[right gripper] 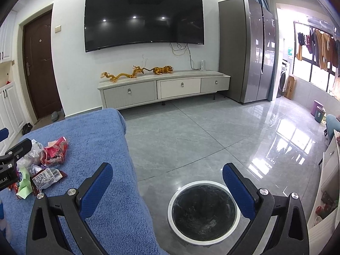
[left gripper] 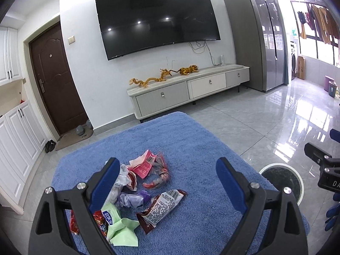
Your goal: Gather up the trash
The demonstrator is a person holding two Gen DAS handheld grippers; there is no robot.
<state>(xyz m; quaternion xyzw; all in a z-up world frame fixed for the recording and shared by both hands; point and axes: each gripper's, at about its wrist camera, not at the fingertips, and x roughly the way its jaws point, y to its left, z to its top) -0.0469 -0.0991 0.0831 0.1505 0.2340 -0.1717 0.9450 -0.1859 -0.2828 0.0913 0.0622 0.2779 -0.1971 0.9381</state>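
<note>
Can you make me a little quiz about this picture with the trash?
1. True or false: the left tongs are holding a wrapper.
2. Where does the bin stand: A) on the blue rug, B) on the floor beside the rug, C) on the TV stand?
3. What colour is the crumpled wrapper nearest the camera in the left view?

Key: 1. False, they are open over the pile and hold nothing. 2. B. 3. Light green.

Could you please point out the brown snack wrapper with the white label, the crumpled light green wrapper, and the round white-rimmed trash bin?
Brown snack wrapper with white label (left gripper: 164, 206), left wrist view, on its label.
Crumpled light green wrapper (left gripper: 121, 229), left wrist view, centre.
Round white-rimmed trash bin (right gripper: 171, 199), right wrist view, left rim.
</note>
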